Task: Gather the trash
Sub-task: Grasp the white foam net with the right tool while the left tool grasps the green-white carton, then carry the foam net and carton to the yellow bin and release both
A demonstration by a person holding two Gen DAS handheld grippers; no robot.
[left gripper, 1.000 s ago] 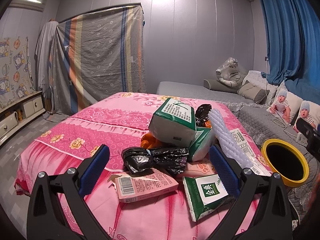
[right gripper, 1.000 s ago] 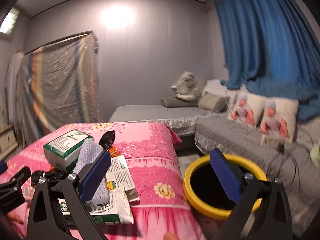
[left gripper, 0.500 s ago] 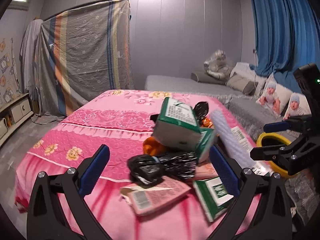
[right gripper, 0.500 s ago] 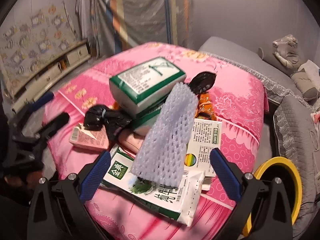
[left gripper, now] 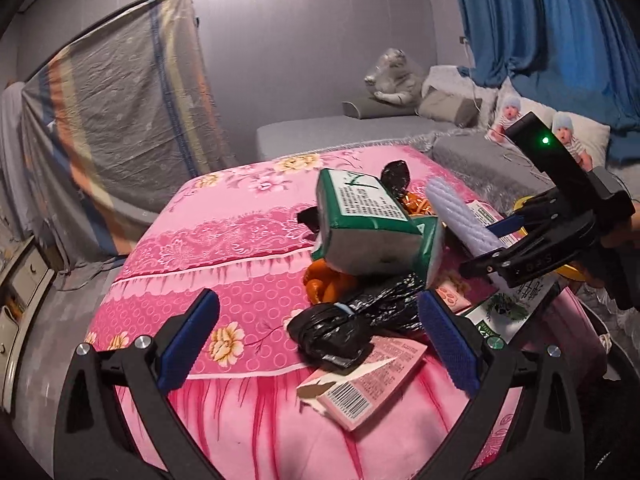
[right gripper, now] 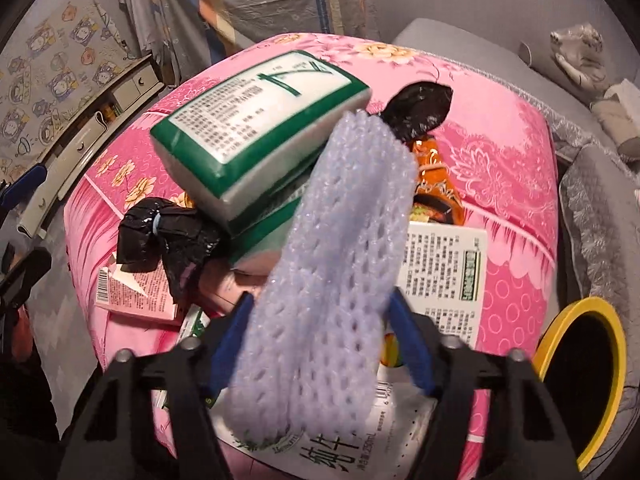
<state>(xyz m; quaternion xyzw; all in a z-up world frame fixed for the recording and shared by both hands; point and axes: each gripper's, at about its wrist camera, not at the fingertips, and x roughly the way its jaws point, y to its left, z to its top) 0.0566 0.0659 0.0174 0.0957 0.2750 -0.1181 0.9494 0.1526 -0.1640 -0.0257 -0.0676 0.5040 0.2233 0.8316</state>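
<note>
A: Entry, foam net sleeve point(right gripper: 340, 264). It lies slanted on top of the litter pile on the pink bedspread point(right gripper: 516, 208), its near end over the flattened milk carton point(right gripper: 340, 452), its far end leaning on the green-and-white tissue pack point(right gripper: 256, 128).

B: And the right gripper point(right gripper: 320, 344)?

A: A second ago it faced the far wall with its jaws spread wide over nothing. Now it is tipped down onto the pile and the jaws have just been closing, with the sleeve between them. Both blue pads sit against the foam's sides. I read that as a pinch on the sleeve, though the foam is soft and how firm the hold is I cannot tell.

B: Left gripper point(left gripper: 320, 340)?

A: Jaws spread, nothing between them. It hovers over the near edge of the pile, by the black plastic bag point(left gripper: 344, 320) and the torn pink box point(left gripper: 368, 388). Its view has shifted only a little.

B: Meaning for the task?

A: First pickup looks under way. The yellow-rimmed bin point(right gripper: 576, 384) stands open just beside the bed, on the right gripper's side, a short carry. Everything else is untouched. Risk: the light foam may slip out, or drag the carton along.
</note>
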